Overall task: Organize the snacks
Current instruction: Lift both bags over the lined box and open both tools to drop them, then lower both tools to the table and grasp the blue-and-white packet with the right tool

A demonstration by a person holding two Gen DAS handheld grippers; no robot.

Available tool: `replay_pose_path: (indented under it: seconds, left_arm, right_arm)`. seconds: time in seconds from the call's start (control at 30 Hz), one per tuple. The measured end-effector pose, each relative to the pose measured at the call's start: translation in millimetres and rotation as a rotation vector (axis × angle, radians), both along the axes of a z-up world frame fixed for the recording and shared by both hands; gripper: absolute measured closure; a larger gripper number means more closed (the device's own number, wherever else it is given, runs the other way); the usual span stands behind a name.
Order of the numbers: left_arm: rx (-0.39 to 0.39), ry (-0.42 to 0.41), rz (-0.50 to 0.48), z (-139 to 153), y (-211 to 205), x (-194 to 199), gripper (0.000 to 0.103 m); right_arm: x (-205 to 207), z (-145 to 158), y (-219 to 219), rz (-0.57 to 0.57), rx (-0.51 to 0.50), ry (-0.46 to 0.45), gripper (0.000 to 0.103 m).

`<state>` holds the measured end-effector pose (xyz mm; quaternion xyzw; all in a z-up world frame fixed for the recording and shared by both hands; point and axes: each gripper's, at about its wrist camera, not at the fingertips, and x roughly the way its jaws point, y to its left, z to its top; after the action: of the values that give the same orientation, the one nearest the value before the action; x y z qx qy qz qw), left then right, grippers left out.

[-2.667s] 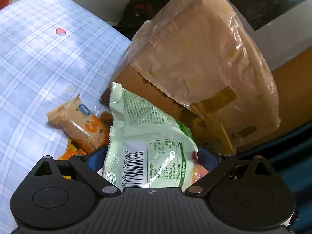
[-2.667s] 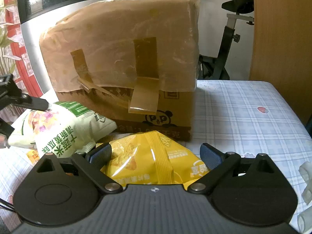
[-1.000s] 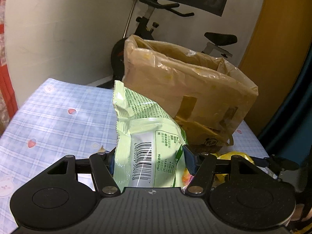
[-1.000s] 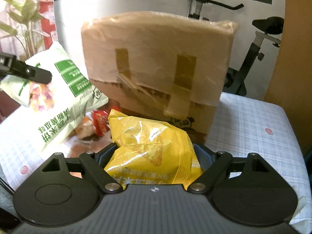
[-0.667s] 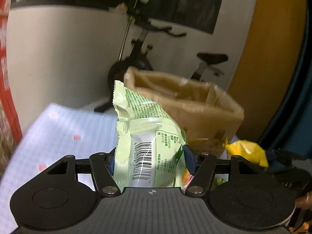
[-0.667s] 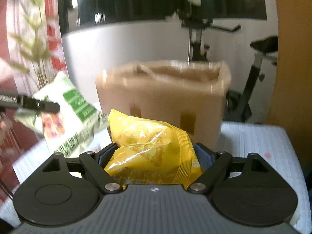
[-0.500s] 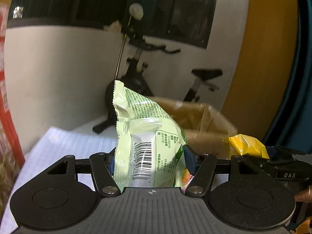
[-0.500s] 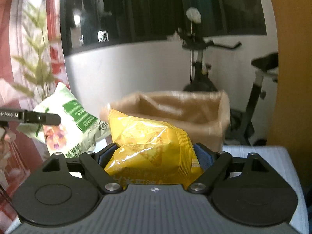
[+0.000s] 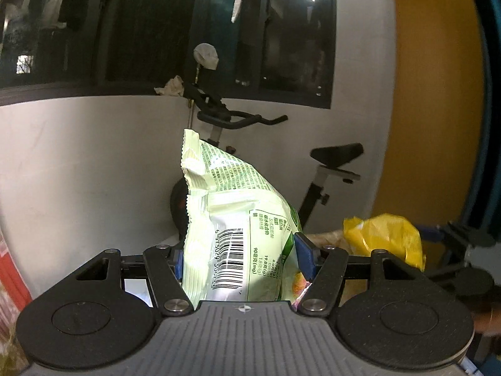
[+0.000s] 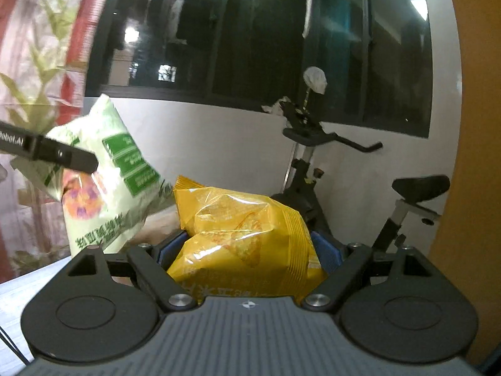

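Note:
My left gripper (image 9: 239, 258) is shut on a pale green snack bag (image 9: 231, 222) with a barcode, held upright in mid-air. The right wrist view shows that green bag (image 10: 106, 172) at the left with a left finger (image 10: 65, 156) across it. A puffy yellow chip bag (image 10: 247, 238) is clamped in my right gripper (image 10: 250, 250); the left wrist view has this yellow bag (image 9: 383, 238) at the right. Only a sliver of the brown cardboard box rim (image 9: 328, 236) shows behind the bags, low in both views.
An exercise bike (image 9: 238, 122) stands behind, against a white wall under dark windows. An orange panel (image 9: 429, 94) rises on the right. A bit of the checked tablecloth (image 10: 18, 285) shows at the lower left of the right wrist view.
Both grippers have risen with their bags and tilted up. The box and the tablecloth have dropped almost out of sight; the bike and the windows now fill the views.

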<state>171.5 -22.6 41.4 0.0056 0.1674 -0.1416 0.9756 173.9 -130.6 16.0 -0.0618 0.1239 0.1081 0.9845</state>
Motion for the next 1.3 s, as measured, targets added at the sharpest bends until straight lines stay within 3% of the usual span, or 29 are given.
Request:
replay_pose_path:
  seconds: [0.23,0.53,0.63,0.67,0.83,1.17,1.3]
  left_arm:
    - [0.097,0.004,0.032,-14,-22,47,0.037]
    - [0.128,0.111,-0.002,-44,-31,90,0.034]
    - [0.137,0.137,-0.011,-49,-30,95,0.023]
    - [0.139,0.144,-0.008,-51,-30,95,0.019]
    - [0.121,0.157,-0.011,-58,-20,83,0.018]
    - [0.077,0.141,-0.004,-53,9,40,0.019]
    - [0.049,0.135,-0.028,-59,22,12,0.019]
  right_arm:
    - [45,-26,-2,-0.023,0.076,0.049,0.017]
    - [74,-45,-10,-0.063,0.11,0.108,0.015]
    - [74,-50,-11,-0.07,0.11,0.105,0.011]
    - [73,-51,-10,-0.068,0.106,0.102,0.008]
    - [66,-53,-6,-0.067,0.071,0.102,0.008]
    - [17,-38,-15,-0.04,0.199,0.078,0.008]
    - [-14,-39,-12,-0.054,0.188,0.057,0.008]
